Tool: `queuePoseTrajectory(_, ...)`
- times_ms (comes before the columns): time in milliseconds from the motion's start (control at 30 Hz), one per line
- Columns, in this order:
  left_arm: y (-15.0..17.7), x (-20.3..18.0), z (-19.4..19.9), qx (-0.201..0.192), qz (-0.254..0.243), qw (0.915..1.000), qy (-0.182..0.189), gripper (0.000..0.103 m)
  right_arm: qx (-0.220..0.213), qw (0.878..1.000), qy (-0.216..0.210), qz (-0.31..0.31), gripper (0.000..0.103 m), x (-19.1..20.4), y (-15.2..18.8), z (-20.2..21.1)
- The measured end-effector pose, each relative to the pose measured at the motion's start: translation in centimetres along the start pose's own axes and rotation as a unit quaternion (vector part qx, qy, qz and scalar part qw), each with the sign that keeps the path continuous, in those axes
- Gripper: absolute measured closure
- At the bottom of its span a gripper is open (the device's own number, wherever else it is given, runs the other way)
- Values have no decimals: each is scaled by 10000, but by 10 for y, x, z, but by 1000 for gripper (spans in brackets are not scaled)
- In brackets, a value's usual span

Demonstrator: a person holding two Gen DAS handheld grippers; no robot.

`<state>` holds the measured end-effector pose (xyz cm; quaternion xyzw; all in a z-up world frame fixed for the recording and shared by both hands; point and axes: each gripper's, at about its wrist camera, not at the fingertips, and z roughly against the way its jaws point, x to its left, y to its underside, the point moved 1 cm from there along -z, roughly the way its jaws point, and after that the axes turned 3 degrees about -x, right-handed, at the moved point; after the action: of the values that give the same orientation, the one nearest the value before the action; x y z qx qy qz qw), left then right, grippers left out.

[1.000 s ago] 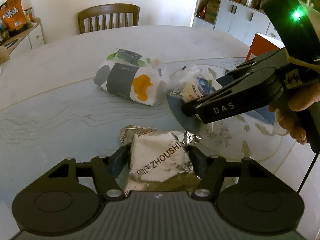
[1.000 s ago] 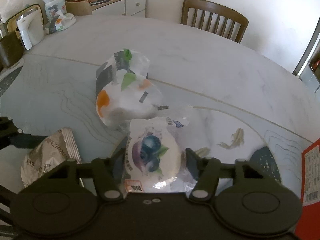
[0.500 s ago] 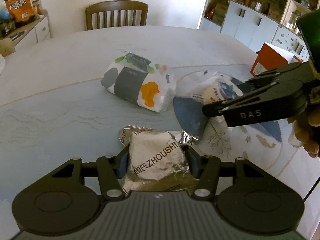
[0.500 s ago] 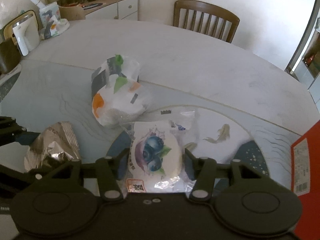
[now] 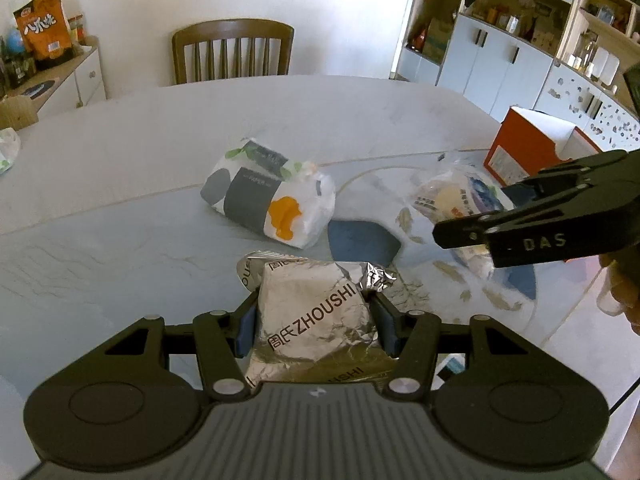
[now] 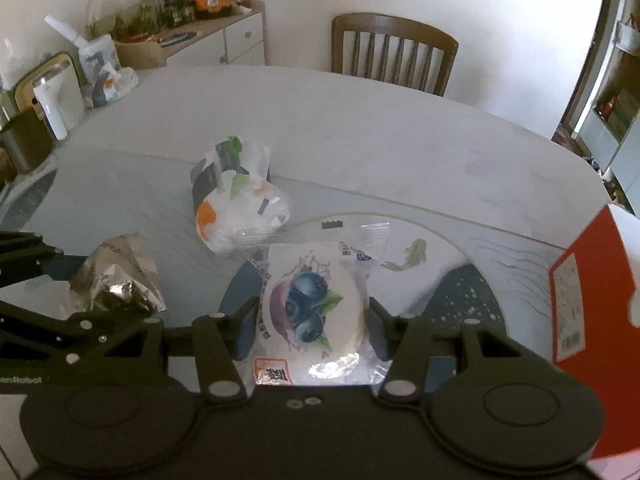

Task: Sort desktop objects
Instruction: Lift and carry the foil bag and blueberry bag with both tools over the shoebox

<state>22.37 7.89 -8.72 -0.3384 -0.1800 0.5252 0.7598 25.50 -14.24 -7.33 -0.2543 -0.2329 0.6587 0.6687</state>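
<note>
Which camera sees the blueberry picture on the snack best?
The right wrist view: the blueberry snack packet faces it, pinched in the right gripper. The left wrist view shows only its side, partly behind that gripper.

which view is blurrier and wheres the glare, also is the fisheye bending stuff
The right wrist view is softer, smeared most over the table's dark patch; glare sits on the blueberry bun packet near its lower edge. The left wrist view is sharp; the foil packet reads clearly, with sunlight whitening the far table. Both views bow: the cabinets lean and the table edge curves.
</note>
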Motion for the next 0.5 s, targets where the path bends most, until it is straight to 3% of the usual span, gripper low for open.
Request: queuePoseTrajectory(500, -14, -43, 26, -137, -145, 9996, 200, 46, -253, 9992, -55, -301, 50, -20, 19, 61)
